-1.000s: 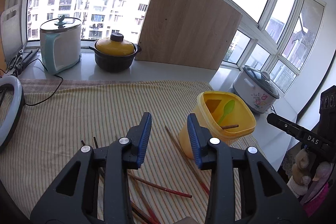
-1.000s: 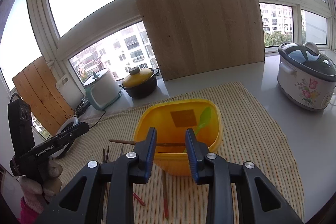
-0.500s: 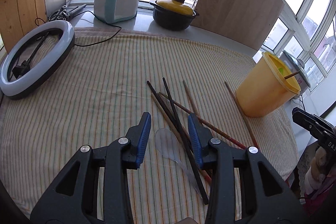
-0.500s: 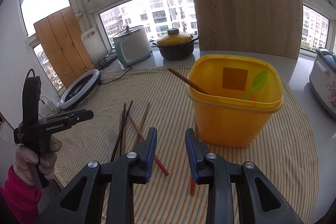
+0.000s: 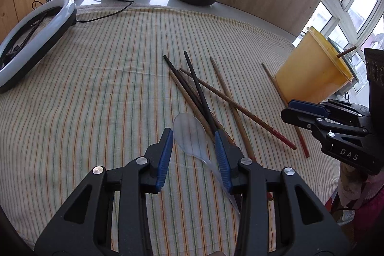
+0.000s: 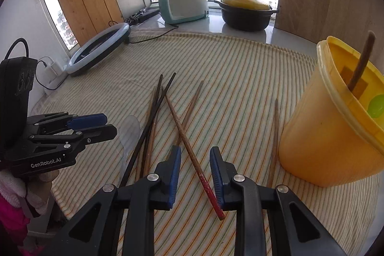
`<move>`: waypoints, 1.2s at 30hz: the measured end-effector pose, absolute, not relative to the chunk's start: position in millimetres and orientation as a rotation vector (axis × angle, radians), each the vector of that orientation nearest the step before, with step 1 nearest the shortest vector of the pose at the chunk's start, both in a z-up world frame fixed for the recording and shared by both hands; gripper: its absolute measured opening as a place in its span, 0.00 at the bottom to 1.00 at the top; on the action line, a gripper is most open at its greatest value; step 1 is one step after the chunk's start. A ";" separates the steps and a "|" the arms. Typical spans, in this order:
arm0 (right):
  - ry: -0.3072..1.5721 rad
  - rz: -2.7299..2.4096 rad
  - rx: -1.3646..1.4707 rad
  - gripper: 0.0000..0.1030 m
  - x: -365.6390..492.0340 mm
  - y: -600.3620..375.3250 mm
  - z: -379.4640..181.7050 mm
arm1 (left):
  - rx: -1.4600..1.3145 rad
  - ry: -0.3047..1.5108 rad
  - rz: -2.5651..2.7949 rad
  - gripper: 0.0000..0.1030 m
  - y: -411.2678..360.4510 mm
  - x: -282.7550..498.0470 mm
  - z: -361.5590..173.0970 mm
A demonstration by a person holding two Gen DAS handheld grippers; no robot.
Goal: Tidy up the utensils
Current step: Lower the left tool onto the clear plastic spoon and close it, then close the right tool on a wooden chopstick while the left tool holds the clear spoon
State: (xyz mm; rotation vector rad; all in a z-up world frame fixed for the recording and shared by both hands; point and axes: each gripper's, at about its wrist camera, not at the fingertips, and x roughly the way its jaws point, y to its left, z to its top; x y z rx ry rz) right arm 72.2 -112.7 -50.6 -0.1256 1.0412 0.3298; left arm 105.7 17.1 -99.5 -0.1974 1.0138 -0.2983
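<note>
Striped tablecloth (image 5: 96, 112) underneath, my left gripper (image 5: 194, 138) gapes around a clear spoon (image 5: 190, 133) while my right gripper (image 6: 195, 161) is closing, pads clear, astride 1 red-tipped chopstick (image 6: 192, 152).

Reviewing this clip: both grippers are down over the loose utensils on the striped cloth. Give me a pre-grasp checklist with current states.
1. Clear spoon sits between the left gripper fingers: ok.
2. Left pads pressing on the spoon: not ok, a gap shows on both sides.
3. Red-tipped chopstick lies between the right gripper fingers, jaws closing: ok.
4. Right pads touching it: not ok.
5. Yellow container upright, mouth open: ok.
6. Spoon free of the black chopsticks: cannot tell.
</note>
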 end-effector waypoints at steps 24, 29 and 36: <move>1.178 0.414 -0.227 0.23 140.0 -67.2 -86.5 | -0.299 1.083 -0.344 0.08 27.4 140.3 -132.3; 1.190 0.415 -0.267 0.23 145.3 -56.7 -94.1 | -0.307 1.079 -0.354 0.06 29.2 141.6 -132.2; 1.201 0.403 -0.295 0.23 155.7 -51.0 -98.6 | -0.302 1.072 -0.355 0.04 26.5 140.4 -130.0</move>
